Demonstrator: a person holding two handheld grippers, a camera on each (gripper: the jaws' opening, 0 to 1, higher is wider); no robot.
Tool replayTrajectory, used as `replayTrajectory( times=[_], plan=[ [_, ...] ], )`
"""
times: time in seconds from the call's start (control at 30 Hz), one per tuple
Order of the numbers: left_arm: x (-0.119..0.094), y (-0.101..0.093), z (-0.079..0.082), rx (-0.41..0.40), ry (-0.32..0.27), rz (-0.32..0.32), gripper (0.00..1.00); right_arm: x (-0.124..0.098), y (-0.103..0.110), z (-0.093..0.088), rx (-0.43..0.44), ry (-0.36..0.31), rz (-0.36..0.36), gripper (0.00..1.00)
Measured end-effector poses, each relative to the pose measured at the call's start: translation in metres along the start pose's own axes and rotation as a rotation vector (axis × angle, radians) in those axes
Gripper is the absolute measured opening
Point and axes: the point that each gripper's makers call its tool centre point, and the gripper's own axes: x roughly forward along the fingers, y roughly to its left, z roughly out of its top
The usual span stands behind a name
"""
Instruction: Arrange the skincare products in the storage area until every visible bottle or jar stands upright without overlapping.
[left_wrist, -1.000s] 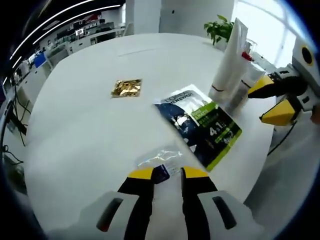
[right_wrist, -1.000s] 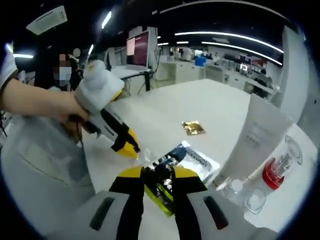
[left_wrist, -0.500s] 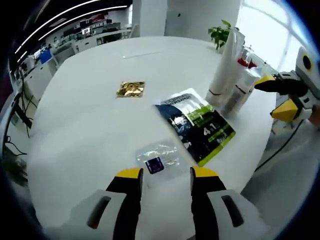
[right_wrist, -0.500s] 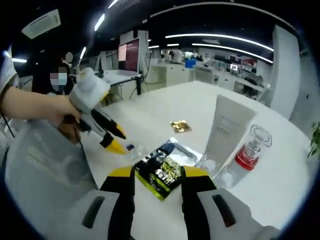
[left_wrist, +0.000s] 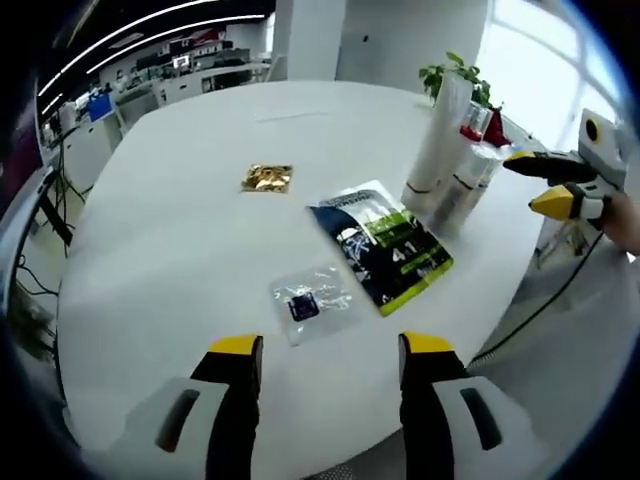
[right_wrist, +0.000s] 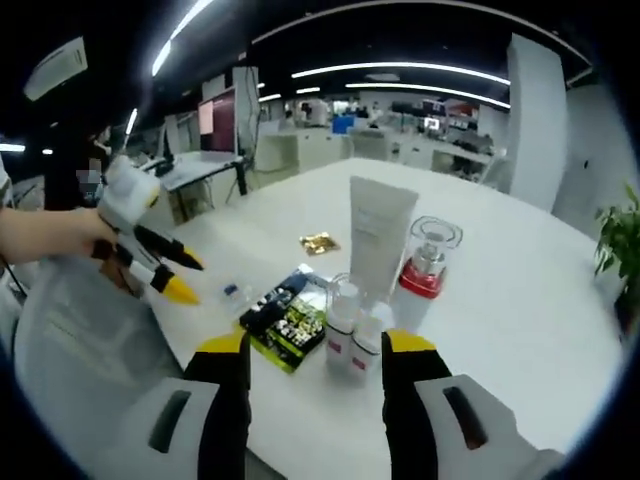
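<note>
I hold my left gripper (left_wrist: 325, 350) and right gripper (right_wrist: 315, 345) both released and empty above the white table (left_wrist: 180, 230), because the tube (right_wrist: 380, 235), the red-necked bottle (right_wrist: 425, 265) and two small bottles (right_wrist: 352, 335) already stand upright together beside the flat packet (left_wrist: 385, 245).

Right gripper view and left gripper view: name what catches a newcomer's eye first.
On the white round table, a dark-and-green sachet lies flat near the edge. Beside it stand a tall white tube, a red-banded clear bottle and two small bottles. A gold foil packet lies apart toward the middle.
</note>
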Motion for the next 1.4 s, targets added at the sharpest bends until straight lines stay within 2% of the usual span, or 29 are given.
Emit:
replayTrajectory(
  times=[0.23,0.5,0.6,0.77,0.8,0.9,1.03,1.17,1.33,1.4],
  plan=[
    [-0.026,-0.002,0.002,-0.036,-0.043,0.004,0.67,-0.016,-0.009,-0.004,0.027,-0.002,-0.020,0.63],
    [-0.036,-0.002,-0.005,-0.065,-0.066,-0.010,0.82,-0.024,-0.007,-0.008,0.049,0.002,-0.013,0.73],
    [-0.042,-0.006,-0.006,-0.089,-0.076,-0.027,0.87,-0.026,-0.005,-0.011,0.053,0.013,-0.002,0.75],
    [-0.050,-0.022,0.011,-0.166,-0.169,-0.108,0.99,-0.028,-0.017,-0.013,0.082,0.012,-0.040,0.83],
    [-0.053,-0.027,0.013,-0.178,-0.176,-0.136,0.99,-0.029,-0.020,-0.016,0.099,0.024,-0.058,0.86],
    [-0.051,-0.025,0.011,-0.177,-0.174,-0.148,0.99,-0.030,-0.027,-0.018,0.115,0.027,-0.083,0.91],
    [-0.050,-0.026,0.010,-0.167,-0.166,-0.163,0.99,-0.028,-0.030,-0.025,0.135,0.064,-0.100,1.00],
    [-0.047,-0.020,0.009,-0.177,-0.161,-0.158,0.99,-0.028,-0.033,-0.029,0.150,0.078,-0.111,0.99],
    [-0.046,-0.007,0.009,-0.126,-0.155,-0.106,0.99,-0.027,-0.038,-0.034,0.162,0.095,-0.127,0.99],
    [-0.046,-0.006,0.011,-0.113,-0.144,-0.114,0.99,-0.029,-0.039,-0.035,0.156,0.103,-0.138,0.99]
  ],
)
